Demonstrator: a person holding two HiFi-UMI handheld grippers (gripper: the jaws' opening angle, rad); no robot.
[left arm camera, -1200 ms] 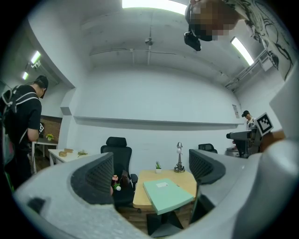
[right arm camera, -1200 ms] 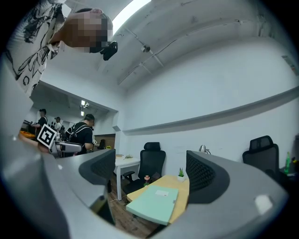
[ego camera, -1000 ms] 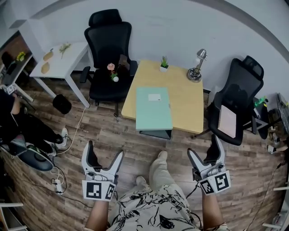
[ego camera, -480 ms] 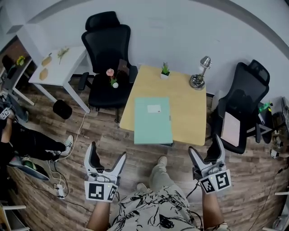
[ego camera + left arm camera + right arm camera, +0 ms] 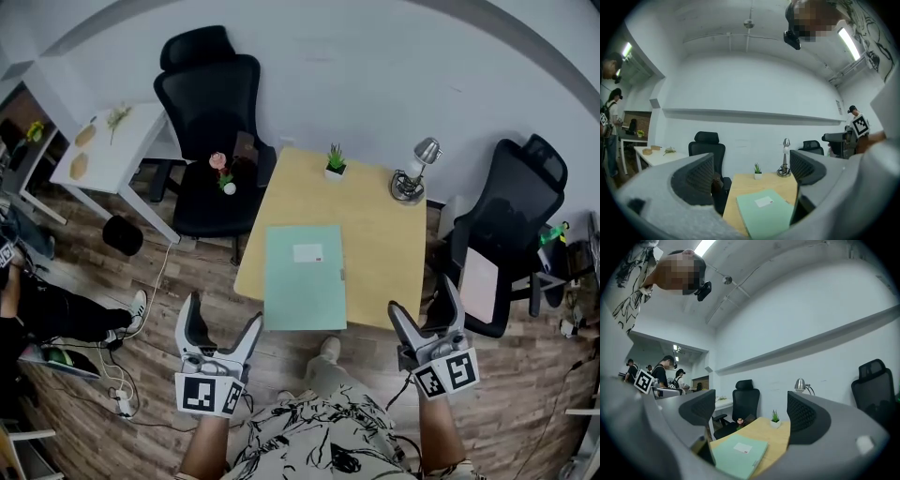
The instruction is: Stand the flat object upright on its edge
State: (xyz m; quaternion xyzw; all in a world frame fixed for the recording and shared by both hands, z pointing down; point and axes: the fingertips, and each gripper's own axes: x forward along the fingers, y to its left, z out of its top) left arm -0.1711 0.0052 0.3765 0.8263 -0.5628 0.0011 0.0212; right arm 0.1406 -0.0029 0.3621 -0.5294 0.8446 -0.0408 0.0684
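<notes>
Flat on the pale wooden desk: a mint-green folder, white label up, lying lengthwise with its near end at or just over the desk's front edge, no part of it lifted yet. Below it in the head view, left tool and right tool, both well short of the folder, jaws spread wide, gripping nothing; through each gap in the gripper views, only the desk and folder far off. Beyond the folder at the desk's far end, a small potted plant and a silver lamp; on either side, a black office chair and a second black chair. Judged an approach, with the grasp not begun. Risks from here: thin and flush to the desktop, so hard to catch by an edge, and likely to skid toward the plant if pushed rather than pinched; poised at the front edge, so apt to tip onto the wooden floor if dragged forward; probably light and floppy once raised, so prone to bow or topple unless steadied from both sides before release.
</notes>
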